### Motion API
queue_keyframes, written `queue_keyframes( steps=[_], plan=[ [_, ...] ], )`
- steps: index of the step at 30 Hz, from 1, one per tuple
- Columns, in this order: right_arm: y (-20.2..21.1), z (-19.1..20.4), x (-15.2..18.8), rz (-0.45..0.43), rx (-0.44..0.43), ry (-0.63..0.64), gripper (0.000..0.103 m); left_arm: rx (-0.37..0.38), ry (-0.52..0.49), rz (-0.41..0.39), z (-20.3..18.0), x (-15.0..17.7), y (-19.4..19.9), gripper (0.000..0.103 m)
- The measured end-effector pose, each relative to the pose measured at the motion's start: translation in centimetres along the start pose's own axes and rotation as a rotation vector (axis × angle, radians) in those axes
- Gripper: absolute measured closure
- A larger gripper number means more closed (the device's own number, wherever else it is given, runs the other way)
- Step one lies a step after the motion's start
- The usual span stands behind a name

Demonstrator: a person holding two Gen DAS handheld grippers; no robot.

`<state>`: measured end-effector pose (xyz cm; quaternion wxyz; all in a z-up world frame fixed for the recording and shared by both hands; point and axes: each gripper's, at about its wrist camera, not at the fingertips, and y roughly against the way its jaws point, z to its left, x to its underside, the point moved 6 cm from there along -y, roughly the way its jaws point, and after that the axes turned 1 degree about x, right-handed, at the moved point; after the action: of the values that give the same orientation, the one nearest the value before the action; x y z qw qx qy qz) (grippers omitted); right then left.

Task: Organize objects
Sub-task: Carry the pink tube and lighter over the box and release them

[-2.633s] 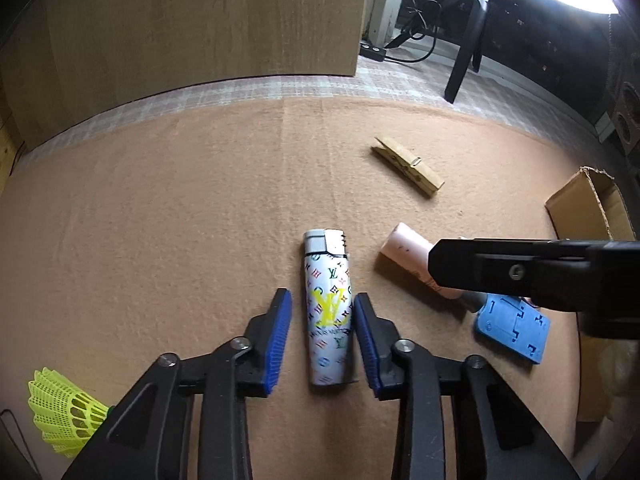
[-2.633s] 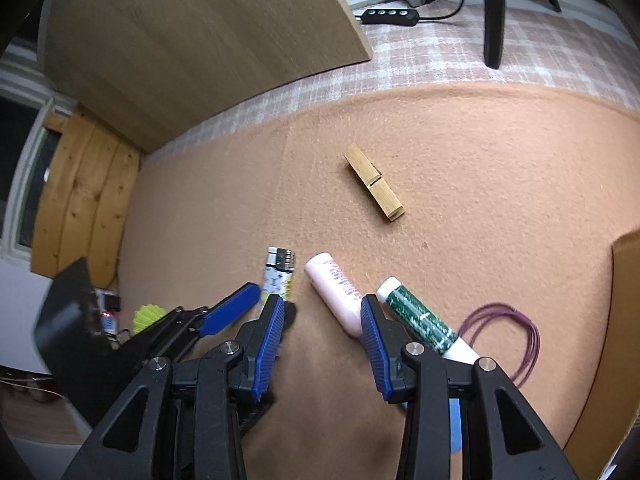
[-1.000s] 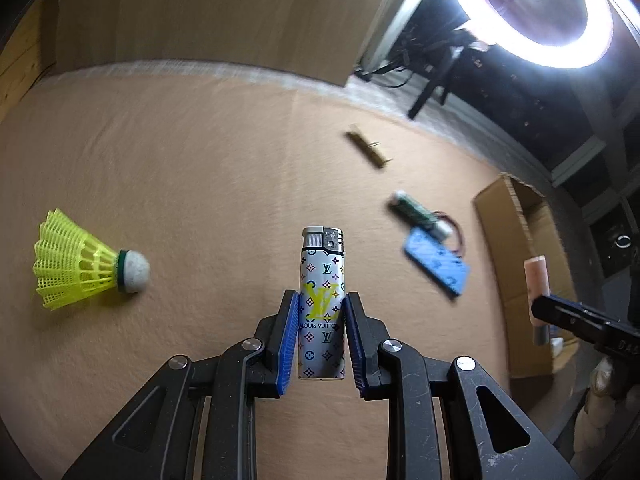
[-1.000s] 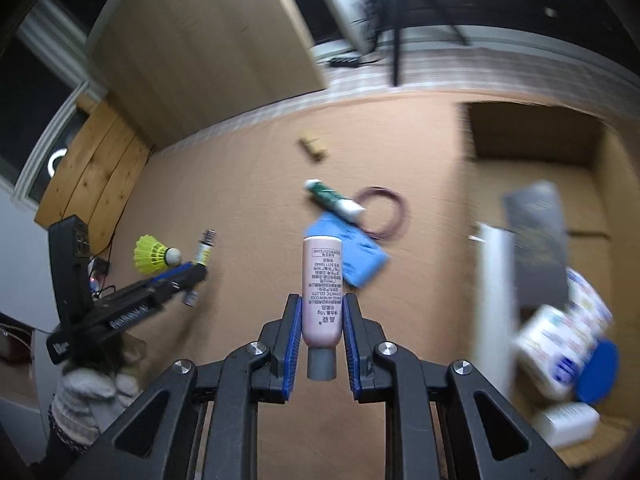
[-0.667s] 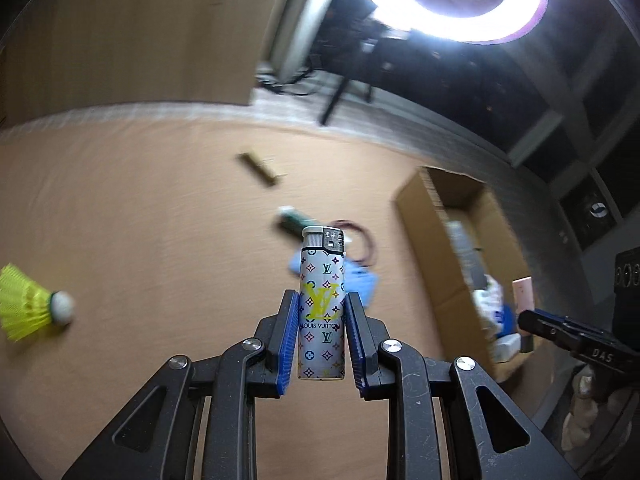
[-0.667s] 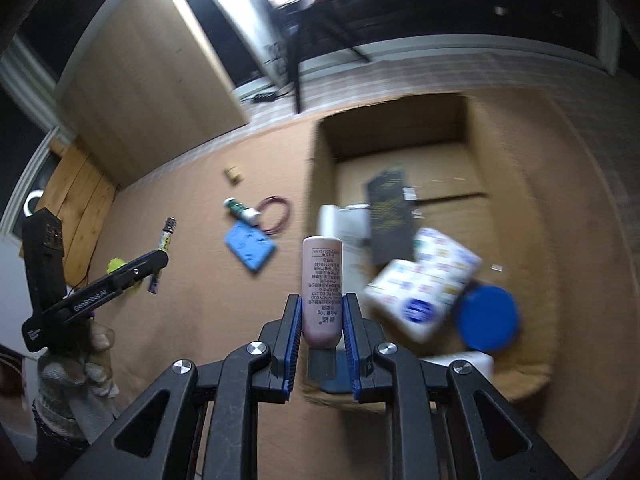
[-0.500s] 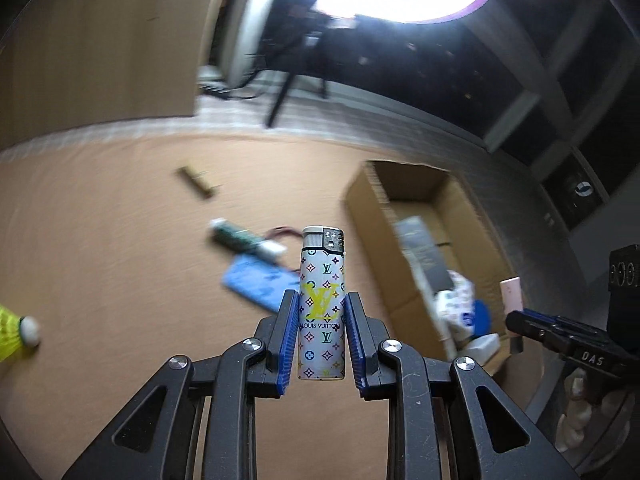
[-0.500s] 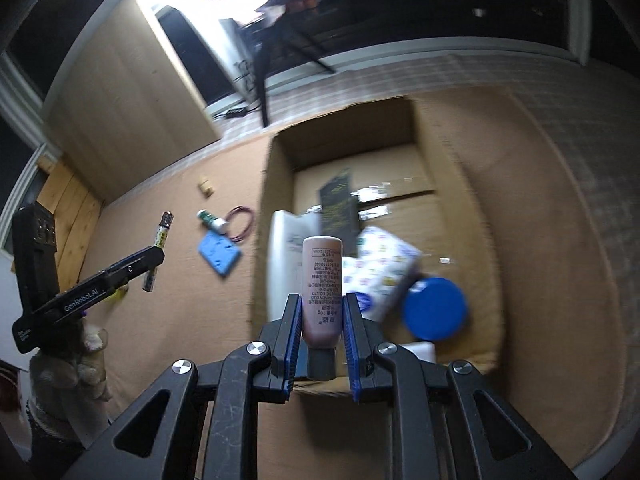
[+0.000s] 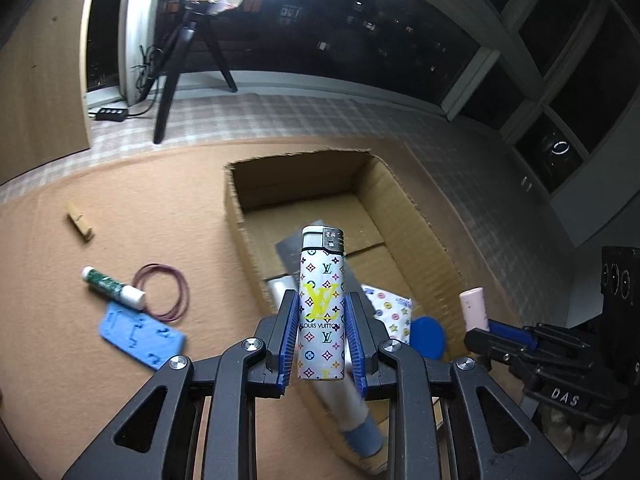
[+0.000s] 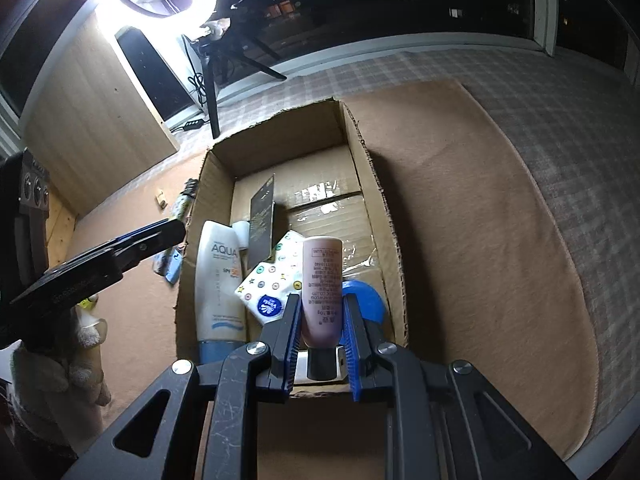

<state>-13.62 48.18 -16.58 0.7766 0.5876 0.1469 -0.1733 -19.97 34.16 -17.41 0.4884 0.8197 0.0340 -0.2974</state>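
My left gripper (image 9: 322, 312) is shut on a white lighter (image 9: 322, 304) with coloured monograms, held upright above the near left edge of the open cardboard box (image 9: 416, 216). My right gripper (image 10: 322, 312) is shut on a small pink tube (image 10: 322, 284), black cap toward me, hanging over the near end of the same box (image 10: 372, 168). In the left wrist view the right gripper (image 9: 486, 330) and its pink tube (image 9: 473, 308) show at the right. In the right wrist view the left gripper (image 10: 176, 230) reaches in from the left with the lighter (image 10: 185, 198).
Inside the box lie a white sunscreen tube (image 10: 218, 280), a tissue pack (image 10: 276, 284), a black card (image 10: 262, 218) and a blue lid (image 10: 370, 298). On the tan mat left of it: a blue flat piece (image 9: 142, 336), a green-and-white stick (image 9: 112, 286), a purple band (image 9: 162, 292), a clothespin (image 9: 80, 222). A tripod (image 9: 176, 64) stands behind.
Both grippers picked up their objects from the mat, then carried them rightward to the box. The shuttlecock has dropped out of the left wrist view.
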Motion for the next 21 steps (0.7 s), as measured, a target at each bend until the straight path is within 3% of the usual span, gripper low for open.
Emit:
queue_keyframes(
  steps=[7,9,10,11,13,21],
  plan=[
    [-0.4,-0.3,0.0,0.007,-0.005,-0.001,0.085,-0.003,-0.029,0.018,-1.7,0.1,-1.1,0.078],
    [-0.3,-0.3,0.0,-0.001,-0.009,-0.004,0.084,0.0,-0.021,0.018,-1.6,0.0,-1.1,0.07],
    [-0.2,-0.3,-0.1,-0.006,-0.011,-0.007,0.076,-0.001,-0.012,0.021,-1.4,-0.1,-1.1,0.055],
    [-0.3,-0.2,-0.1,-0.004,-0.013,-0.005,0.072,0.0,-0.006,0.018,-1.2,-0.2,-1.0,0.049],
    [-0.1,0.0,-0.1,-0.013,-0.014,-0.007,0.063,-0.006,-0.008,0.007,-1.0,-0.1,-0.6,0.049],
    [0.0,0.9,0.1,-0.002,-0.043,-0.029,0.063,-0.024,0.004,-0.006,1.0,0.0,0.8,0.049]
  ],
)
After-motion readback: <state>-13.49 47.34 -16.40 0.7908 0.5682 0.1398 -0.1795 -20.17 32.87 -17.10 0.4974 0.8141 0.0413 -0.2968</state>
